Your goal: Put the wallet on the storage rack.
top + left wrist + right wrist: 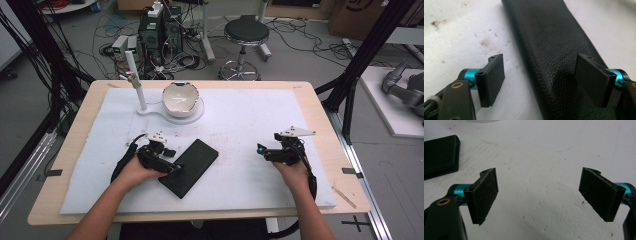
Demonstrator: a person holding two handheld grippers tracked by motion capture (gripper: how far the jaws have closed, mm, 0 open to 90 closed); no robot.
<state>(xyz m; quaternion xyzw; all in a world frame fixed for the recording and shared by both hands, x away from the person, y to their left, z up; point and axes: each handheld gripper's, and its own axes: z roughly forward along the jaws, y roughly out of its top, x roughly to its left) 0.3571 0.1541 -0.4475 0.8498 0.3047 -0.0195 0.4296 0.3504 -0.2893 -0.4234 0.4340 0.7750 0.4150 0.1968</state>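
A black leather case (196, 159) lies flat and slantwise on the white foam mat (245, 120), left of the middle. My left gripper (176, 167) is low at the case's near-left long edge. In the left gripper view, its jaws stand wide apart (541, 81): the left pad hangs over the bare mat, the right pad over the case (554, 47), and neither presses on it. My right gripper (259, 149) rests over the bare mat at the right, open (539, 195) with nothing between its pads. The case's corner (439, 155) lies far to its left.
A white bowl (180, 99) sits on a white base with an upright white post (136, 82) at the mat's far left. The wooden table's rim (322, 120) frames the mat. Beyond it are a stool (246, 32), computers and cables on the floor.
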